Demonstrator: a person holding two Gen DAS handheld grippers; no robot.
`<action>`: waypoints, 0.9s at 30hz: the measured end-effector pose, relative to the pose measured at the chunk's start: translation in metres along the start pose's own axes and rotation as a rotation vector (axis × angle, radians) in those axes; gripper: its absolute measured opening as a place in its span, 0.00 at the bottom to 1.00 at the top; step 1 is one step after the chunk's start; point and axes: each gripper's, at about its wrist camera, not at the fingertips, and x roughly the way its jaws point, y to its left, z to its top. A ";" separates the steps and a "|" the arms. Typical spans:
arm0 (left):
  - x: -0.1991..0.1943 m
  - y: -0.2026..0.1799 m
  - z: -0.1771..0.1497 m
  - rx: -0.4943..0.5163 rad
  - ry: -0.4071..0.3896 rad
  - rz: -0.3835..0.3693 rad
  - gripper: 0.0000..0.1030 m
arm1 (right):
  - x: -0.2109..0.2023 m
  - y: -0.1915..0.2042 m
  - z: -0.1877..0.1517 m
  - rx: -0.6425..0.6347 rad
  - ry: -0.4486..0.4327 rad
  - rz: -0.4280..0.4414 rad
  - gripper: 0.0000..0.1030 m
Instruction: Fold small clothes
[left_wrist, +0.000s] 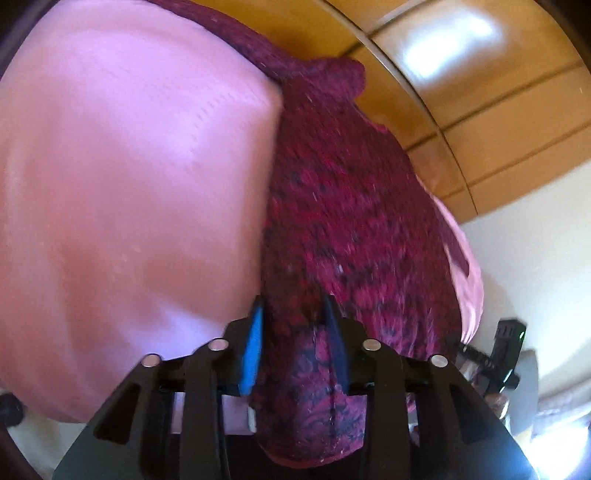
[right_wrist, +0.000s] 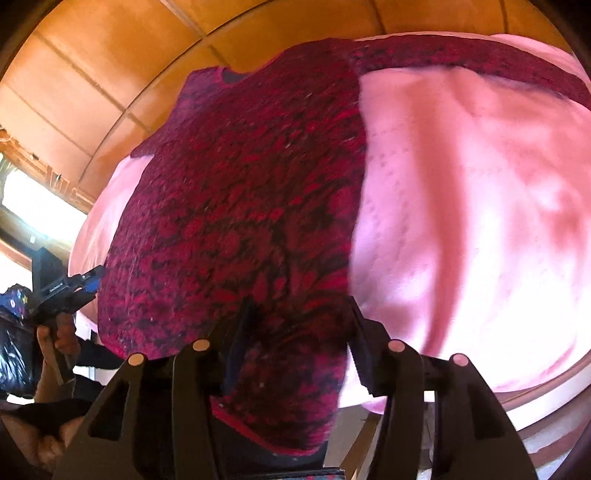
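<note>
A dark red and black knitted garment (left_wrist: 351, 221) lies spread flat on a pink sheet (left_wrist: 129, 184). Its near hem hangs over the edge toward both cameras. My left gripper (left_wrist: 293, 314) has its blue pads tight against a fold of that hem, which fills the narrow gap. In the right wrist view the same garment (right_wrist: 240, 184) runs away from me, with one sleeve (right_wrist: 461, 59) stretched to the right across the sheet (right_wrist: 461, 221). My right gripper (right_wrist: 297, 314) stands with jaws wide apart, the hem lying loosely between them. The left gripper (right_wrist: 92, 277) shows at far left, held by a hand.
Orange wooden panels (left_wrist: 461, 92) rise behind the pink surface, also seen in the right view (right_wrist: 92, 74). A bright window (right_wrist: 29, 206) is at the left. Bare pink sheet stretches beside the garment. Pale floor (left_wrist: 535, 258) lies at the right.
</note>
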 end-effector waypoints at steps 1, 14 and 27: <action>-0.003 -0.002 -0.003 0.035 -0.008 0.027 0.14 | 0.001 0.006 0.000 -0.019 0.002 -0.014 0.27; -0.025 -0.004 -0.012 0.128 -0.060 0.178 0.18 | -0.009 0.012 -0.030 -0.067 0.047 -0.033 0.20; 0.044 -0.085 0.059 0.332 -0.179 0.219 0.49 | -0.070 -0.161 0.089 0.513 -0.396 -0.015 0.51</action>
